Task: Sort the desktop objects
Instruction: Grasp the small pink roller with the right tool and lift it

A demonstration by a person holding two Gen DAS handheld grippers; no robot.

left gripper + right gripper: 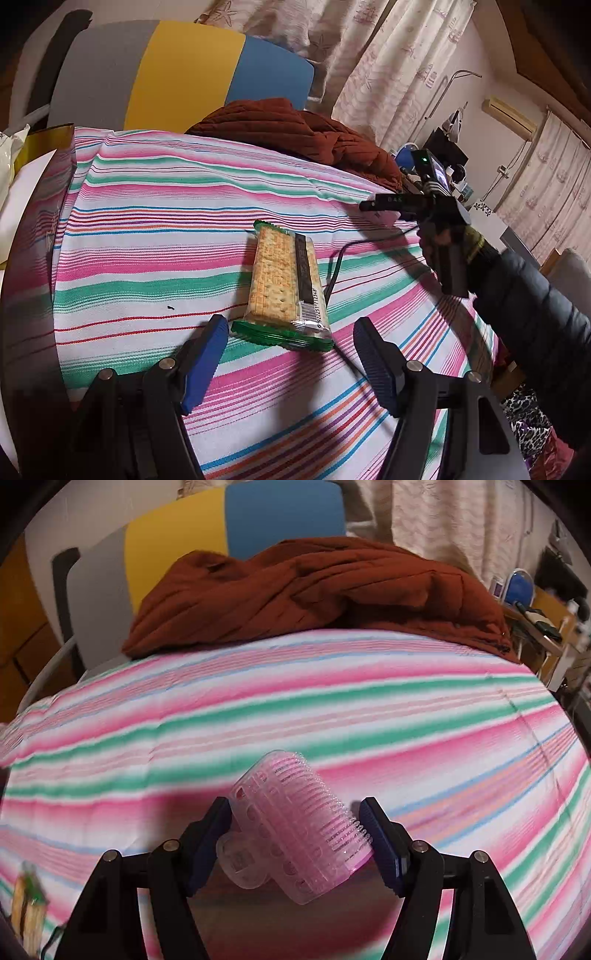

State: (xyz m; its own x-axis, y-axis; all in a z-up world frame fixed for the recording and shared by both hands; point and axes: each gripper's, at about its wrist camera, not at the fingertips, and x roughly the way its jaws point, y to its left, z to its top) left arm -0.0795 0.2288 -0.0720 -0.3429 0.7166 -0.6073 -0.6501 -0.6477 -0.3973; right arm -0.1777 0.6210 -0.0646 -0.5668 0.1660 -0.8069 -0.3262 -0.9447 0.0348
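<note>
On the far left of my left camera I see a dark box at about 9 o'clock, at the edge of the bench. The bench has a striped cloth on it, pink, green, white and blue.

In the middle lies the cracker pack. It lies flat on the cloth, with its long side going from 12 o'clock to 6 o'clock. Its near green end sits just ahead of my left tongs. The left tongs are spread wide, with one blue pad at 7 o'clock and the other at 5 o'clock. They hold nothing and do not touch the pack.

A thin black cord lies just beside the pack at 3 o'clock. Behind, at 12 o'clock, a brown-red jacket is heaped at the far edge. At 2 o'clock I see my other tool, held by a hand with a dark puffy sleeve.

In my right camera, the cracker pack shows small and blurry at 8 o'clock. In the middle, my right tongs are pinching the pink hair roller. The roller sits tilted between the two pads, and both pads touch it. It is held up over the striped cloth. The brown-red jacket lies at 12 o'clock at the far side of the bench.
</note>
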